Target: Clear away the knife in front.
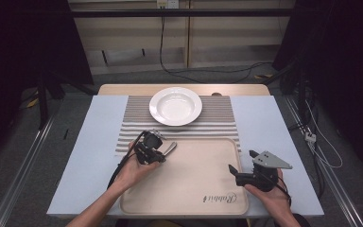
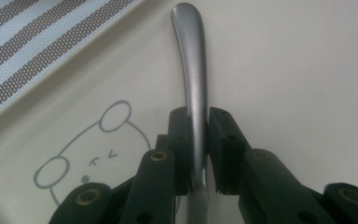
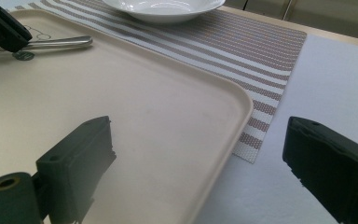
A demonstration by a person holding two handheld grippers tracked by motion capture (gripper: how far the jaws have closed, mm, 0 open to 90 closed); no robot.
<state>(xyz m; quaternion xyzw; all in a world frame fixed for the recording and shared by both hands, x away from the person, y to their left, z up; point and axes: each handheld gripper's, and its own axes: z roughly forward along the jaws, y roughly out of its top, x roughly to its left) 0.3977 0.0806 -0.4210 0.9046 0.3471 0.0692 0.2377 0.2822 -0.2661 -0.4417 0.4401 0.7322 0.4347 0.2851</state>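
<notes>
Left gripper (image 1: 163, 152) is clamped on a metal utensil handle (image 2: 192, 70) at the tray's (image 1: 189, 189) far-left corner, handle running straight out ahead, toward the plate (image 1: 175, 106) beyond. Right gripper (image 1: 241, 166) hangs wide open, holding nothing, over the tray's right edge, well apart.

A round white deep plate (image 1: 175, 106) sits on a brown and white striped mat (image 1: 217, 124). A big flat cream plastic tray (image 1: 194, 179) lies over the mat's near edge. A little bear drawing (image 2: 88, 158) is in one corner of the tray. Everything rests on a pale blue table top (image 1: 94, 142).
</notes>
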